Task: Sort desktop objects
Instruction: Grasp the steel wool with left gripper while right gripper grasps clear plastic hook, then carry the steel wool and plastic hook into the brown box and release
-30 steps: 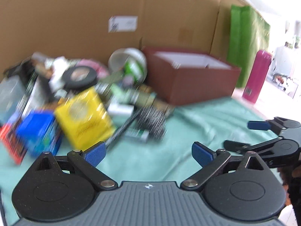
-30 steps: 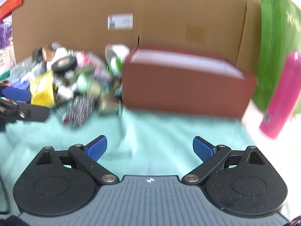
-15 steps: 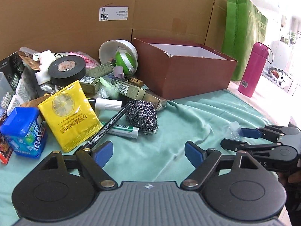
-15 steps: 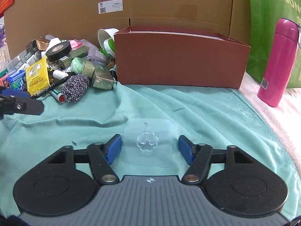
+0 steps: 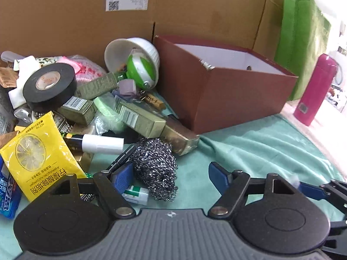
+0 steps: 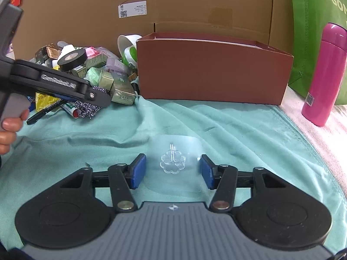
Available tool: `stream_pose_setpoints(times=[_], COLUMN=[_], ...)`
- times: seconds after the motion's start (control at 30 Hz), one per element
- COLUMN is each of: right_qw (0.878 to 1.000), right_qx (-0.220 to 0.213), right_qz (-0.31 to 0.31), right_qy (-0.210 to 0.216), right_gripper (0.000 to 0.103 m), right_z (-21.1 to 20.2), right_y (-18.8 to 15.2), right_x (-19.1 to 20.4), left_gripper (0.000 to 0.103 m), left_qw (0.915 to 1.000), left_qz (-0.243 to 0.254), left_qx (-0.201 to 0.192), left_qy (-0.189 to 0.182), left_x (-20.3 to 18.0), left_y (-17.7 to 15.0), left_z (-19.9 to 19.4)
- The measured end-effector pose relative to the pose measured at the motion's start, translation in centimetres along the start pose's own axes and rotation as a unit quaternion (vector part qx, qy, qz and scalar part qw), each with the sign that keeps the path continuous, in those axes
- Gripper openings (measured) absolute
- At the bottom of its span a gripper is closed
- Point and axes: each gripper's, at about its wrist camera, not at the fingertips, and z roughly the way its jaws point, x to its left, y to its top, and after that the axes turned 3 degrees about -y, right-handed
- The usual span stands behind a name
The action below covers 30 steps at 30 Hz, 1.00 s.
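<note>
Between the left tool's [image 5: 170, 178] pads sits the steel scourer [image 5: 155, 166], now close after the tool's approach; its jaws have just been narrowing but remain apart, untouching. Ahead of the right tool [image 6: 172, 171], the clear adhesive hook [image 6: 173, 162] lies between pads that closed in earlier and now meet its edges, likely a grip ready for the brown box [image 6: 212, 73].

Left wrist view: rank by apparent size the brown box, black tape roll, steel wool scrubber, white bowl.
1. brown box, clearly largest.
2-4. black tape roll, white bowl and steel wool scrubber look alike; the scrubber is nearer the camera, so no firm ranking.
</note>
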Motion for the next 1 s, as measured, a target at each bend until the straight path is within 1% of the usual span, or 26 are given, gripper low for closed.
stream_pose_setpoints(times=[0.07, 0.1, 0.13, 0.17, 0.2, 0.27, 0.33, 0.4, 0.5, 0.63, 0.8, 0.9, 1.0], right_qw=[1.000, 1.000, 1.000, 1.000, 1.000, 1.000, 1.000, 1.000, 1.000, 1.000, 0.998, 0.996, 0.993], right_qx=[-0.001, -0.001, -0.001, -0.001, -0.001, 0.000, 0.001, 0.001, -0.006, -0.026, -0.060, -0.087, -0.117], right_qz=[-0.001, -0.001, -0.001, -0.001, 0.000, 0.000, -0.001, -0.004, -0.002, -0.002, -0.012, -0.019, -0.027], right_qy=[0.000, 0.000, 0.000, 0.000, 0.000, 0.000, 0.000, -0.003, -0.001, 0.004, 0.011, 0.013, 0.003], right_gripper=[0.055, 0.055, 0.055, 0.055, 0.055, 0.053, 0.049, 0.046, 0.045, 0.045, 0.045, 0.045, 0.045], right_z=[0.0, 0.0, 0.1, 0.1, 0.1, 0.1, 0.0, -0.2, -0.7, -1.7, -2.7, -3.2, -3.3], right_y=[0.0, 0.0, 0.0, 0.0, 0.0, 0.1, 0.1, 0.2, 0.4, 1.3, 3.4, 5.5, 7.8], right_x=[0.0, 0.0, 0.0, 0.0, 0.0, 0.0, 0.2, 0.3, 0.2, -0.1, -0.4, -1.0, -1.8], left_gripper=[0.076, 0.073, 0.064, 0.046, 0.043, 0.041, 0.040, 0.039, 0.039, 0.039, 0.039, 0.039, 0.039], left_qw=[0.9999, 0.9998, 0.9998, 0.9997, 0.9996, 0.9996, 0.9994, 0.9994, 0.9995, 0.9977, 0.9938, 0.9911, 0.9876], left_qz=[-0.007, -0.014, -0.017, -0.017, -0.014, -0.023, -0.032, -0.032, -0.013, 0.005, 0.005, 0.009, 0.011], left_qx=[0.003, 0.007, 0.003, 0.004, 0.006, 0.010, 0.012, 0.009, -0.009, -0.042, -0.078, -0.095, -0.115], left_qy=[0.008, 0.010, 0.013, 0.020, 0.024, 0.015, 0.004, -0.010, -0.027, -0.053, -0.079, -0.093, -0.106], left_x=[0.4, 0.7, 0.8, 0.8, 0.9, 1.3, 1.5, 1.3, 0.4, -0.5, -1.1, -1.7, -2.7], left_y=[0.1, 0.1, 0.2, 0.2, 0.3, 0.3, 0.3, 0.2, 0.2, 1.0, 3.3, 5.4, 7.6], left_z=[0.6, 0.9, 0.9, 0.8, 0.8, 0.5, 0.1, -0.5, -2.1, -4.9, -6.8, -6.9, -6.9])
